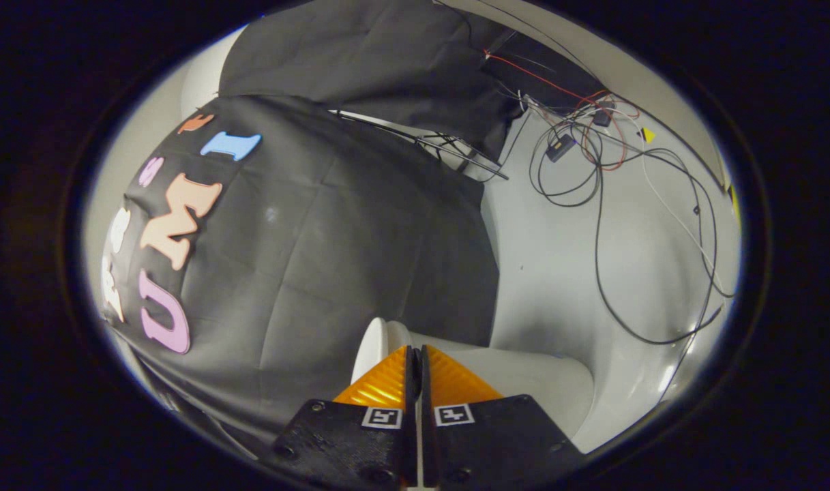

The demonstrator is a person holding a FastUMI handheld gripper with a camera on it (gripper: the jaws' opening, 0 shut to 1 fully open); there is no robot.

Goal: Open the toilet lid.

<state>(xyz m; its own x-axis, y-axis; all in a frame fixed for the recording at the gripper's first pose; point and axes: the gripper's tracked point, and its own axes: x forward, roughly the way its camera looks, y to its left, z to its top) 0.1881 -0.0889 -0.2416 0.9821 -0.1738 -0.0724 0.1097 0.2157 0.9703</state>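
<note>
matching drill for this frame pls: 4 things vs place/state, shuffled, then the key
1. gripper
2. white glossy toilet
3. tangle of black, red and white cables
4. creased black cloth wall

A. fingers shut together, nothing between them
B. just beyond the fingertips
C. spread across the pale surface far beyond the toilet
D. behind the toilet, to one side of the pale surface

Pairs: 1-A, 2-B, 3-C, 4-D

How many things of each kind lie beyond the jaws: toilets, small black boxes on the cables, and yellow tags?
toilet: 1, just ahead of the gripper, whose jaws are shut with nothing between them
small black boxes on the cables: 2
yellow tags: 2
Total: 5
</note>
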